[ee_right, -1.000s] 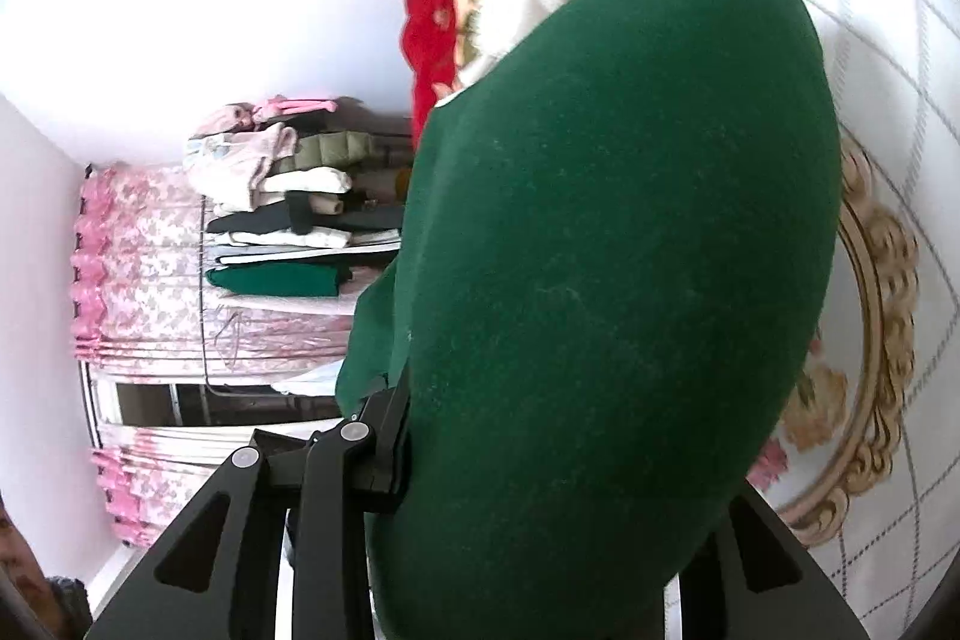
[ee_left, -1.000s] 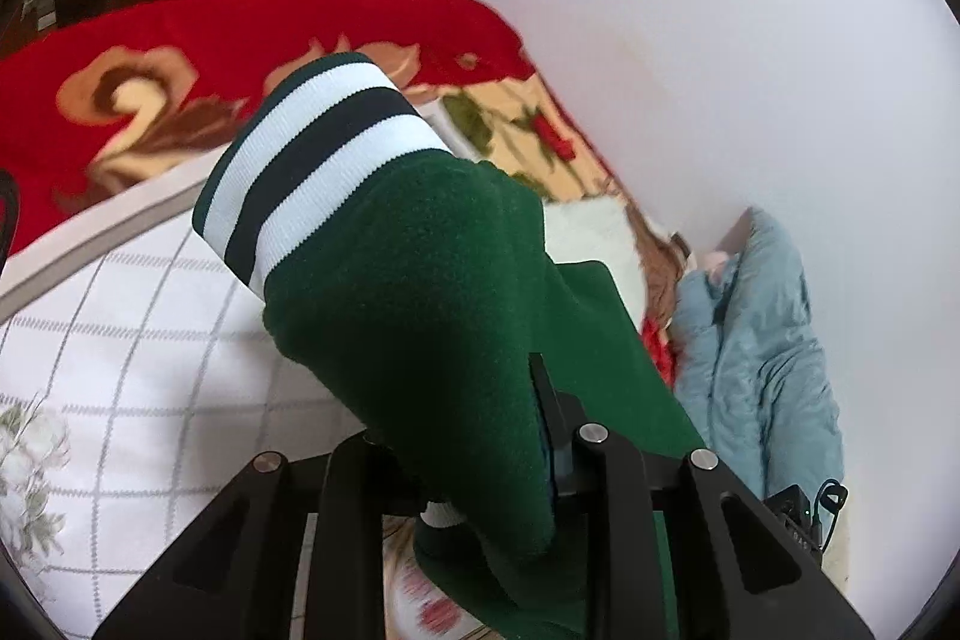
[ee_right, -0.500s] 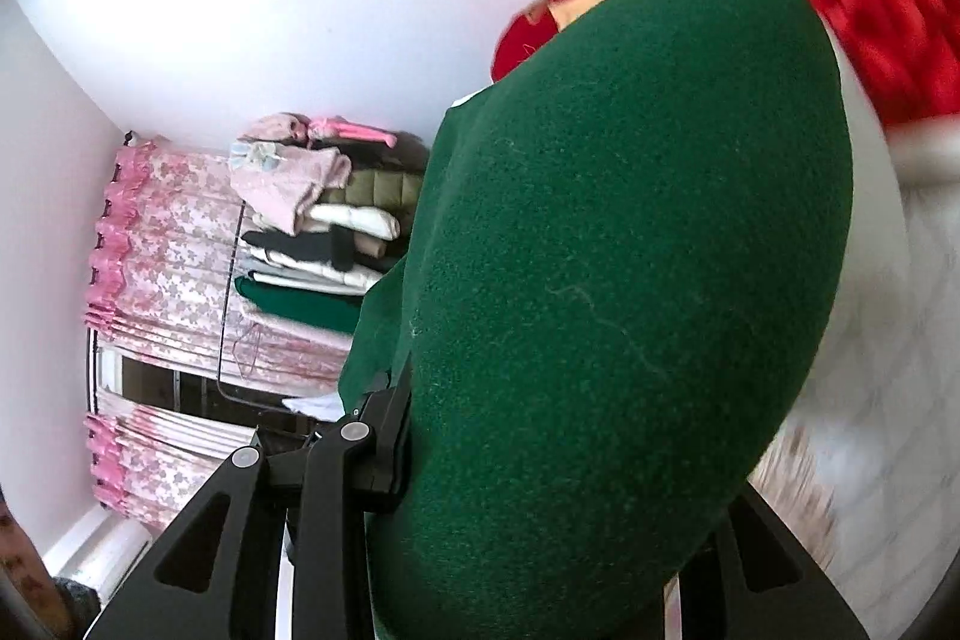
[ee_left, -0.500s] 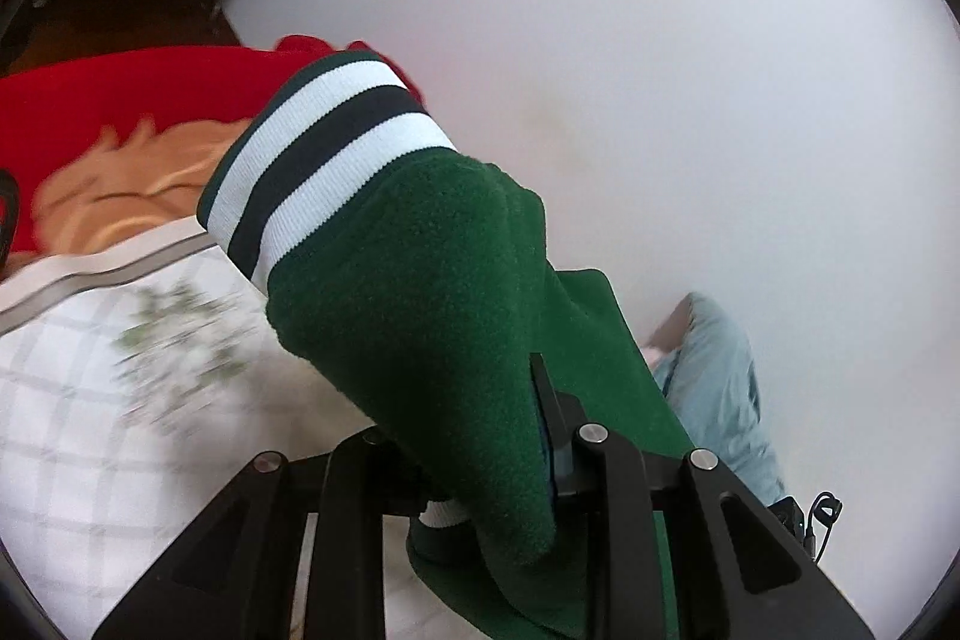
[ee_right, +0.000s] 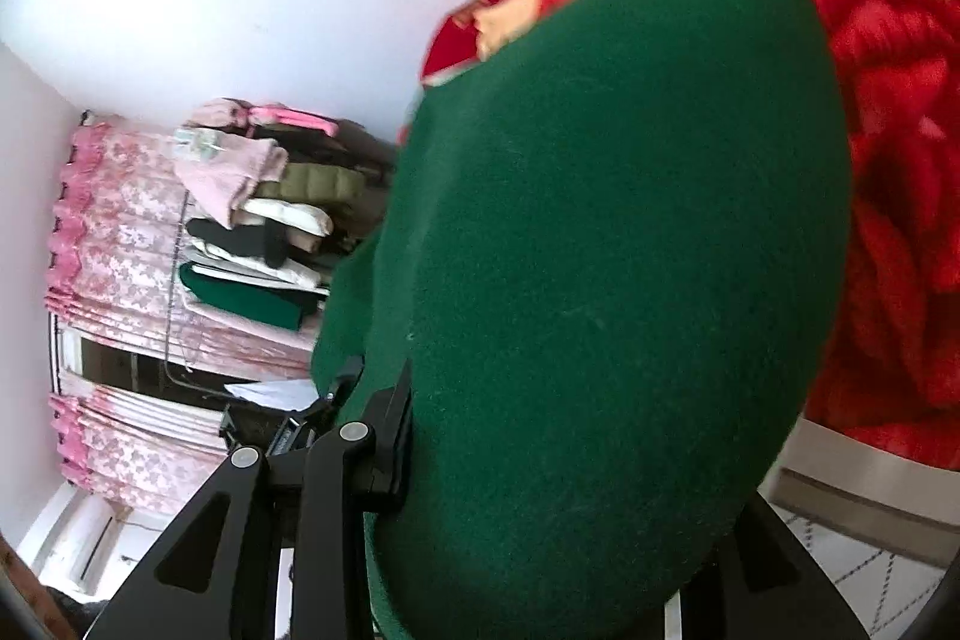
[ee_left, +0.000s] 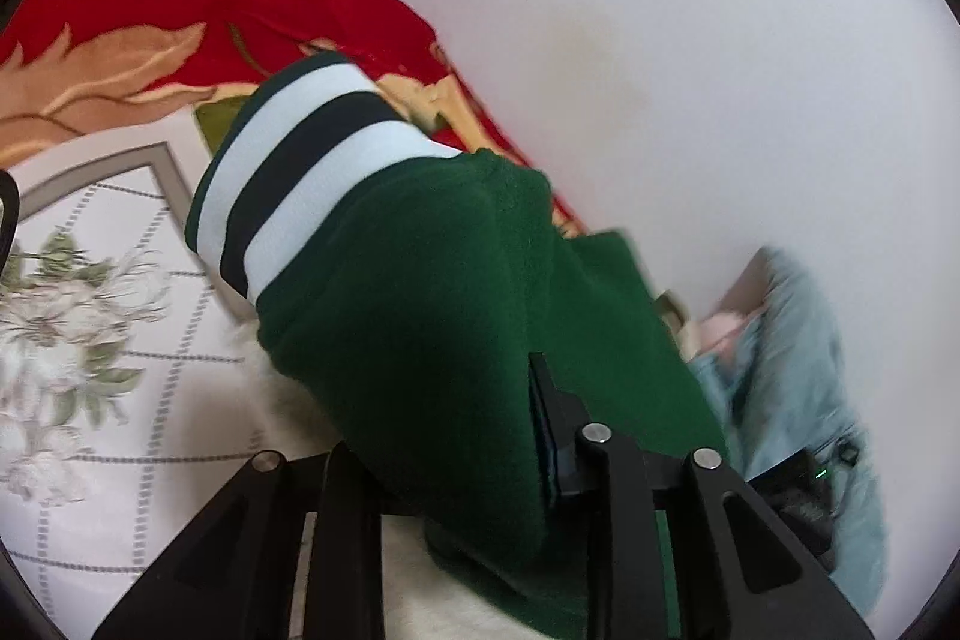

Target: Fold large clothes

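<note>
White wall fills the background of both wrist views, above a bed [ee_left: 120, 388] covered in a pale quilted sheet with a grey grid and faded flowers. A red blanket [ee_left: 150, 22] with a tan leaf pattern lies across the bed's far end against the wall, and in the right wrist view it [ee_right: 888, 196] fills the right side in thick folds. The left gripper [ee_left: 456, 466] is clamped on a bunch of the dark green fleece garment [ee_left: 432, 340], the fabric pinched between its black fingers; its jaws have just been opening a little, yet the cloth is between them and the pads press on it. A cuff [ee_left: 300, 172] with white and dark bands juts forward beyond the grip, above the sheet. A pale blue garment [ee_left: 798, 370] lies blurred beside the wall to the right, with a small black device [ee_left: 804, 496] just below it. The right gripper [ee_right: 540, 466] holds another thick bulge of the same green garment [ee_right: 600, 280], which swells up and hides most of that view; only its left finger [ee_right: 390, 436] shows, pressed against the cloth. To the left, folded clothes [ee_right: 264, 232] sit stacked in front of pink floral curtains [ee_right: 114, 232].
</note>
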Motion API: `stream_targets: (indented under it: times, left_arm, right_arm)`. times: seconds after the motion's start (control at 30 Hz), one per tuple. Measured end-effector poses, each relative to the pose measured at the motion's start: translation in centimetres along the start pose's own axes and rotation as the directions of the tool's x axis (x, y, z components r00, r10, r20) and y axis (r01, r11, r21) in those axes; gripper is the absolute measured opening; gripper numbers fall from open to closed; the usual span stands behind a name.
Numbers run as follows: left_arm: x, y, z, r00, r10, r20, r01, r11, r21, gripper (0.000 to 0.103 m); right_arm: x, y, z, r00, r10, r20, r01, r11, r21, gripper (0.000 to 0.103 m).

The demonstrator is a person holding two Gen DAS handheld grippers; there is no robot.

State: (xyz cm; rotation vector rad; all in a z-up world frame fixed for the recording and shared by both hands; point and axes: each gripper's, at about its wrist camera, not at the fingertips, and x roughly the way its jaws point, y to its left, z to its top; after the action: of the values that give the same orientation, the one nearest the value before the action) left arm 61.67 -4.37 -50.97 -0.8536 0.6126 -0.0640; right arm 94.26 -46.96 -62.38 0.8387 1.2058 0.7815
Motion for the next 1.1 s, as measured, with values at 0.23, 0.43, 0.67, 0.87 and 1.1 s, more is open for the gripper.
stream_targets:
  times: [0.23, 0.43, 0.67, 0.87, 1.1]
  left_arm:
    - [-2.1, -0.5, -0.6, 0.979, 0.141, -0.147, -0.133, 0.989, 0.063, 0.061]
    - [-5.9, -3.3, -1.7, 0.913, 0.395, -0.105, -0.334, 0.869, 0.365, 0.1]
    - [-11.5, -8.3, -1.8, 0.863, 0.505, -0.006, -0.409, 0.706, 0.578, 0.102]
    - [-18.9, -12.0, 0.3, 0.881, 0.472, -0.014, -0.358, 0.687, 0.632, 0.102]
    - [-28.0, -15.5, 1.9, 0.905, 0.424, -0.032, -0.295, 0.681, 0.67, 0.102]
  right_arm:
    - [0.8, 0.7, -3.5, 0.966, -0.258, -0.033, 0.259, 0.966, 0.006, 0.074]
    - [0.1, 6.4, -8.4, 0.764, -0.64, 0.083, 0.644, 0.764, -0.036, 0.103]
    - [-0.3, 12.2, -15.3, 0.487, -0.842, 0.233, 0.866, 0.501, -0.001, 0.103]
    - [-3.4, 19.6, -22.0, 0.379, -0.872, 0.309, 0.901, 0.424, 0.093, 0.103]
    - [-7.6, 31.8, -30.3, 0.314, -0.874, 0.37, 0.914, 0.384, 0.13, 0.103]
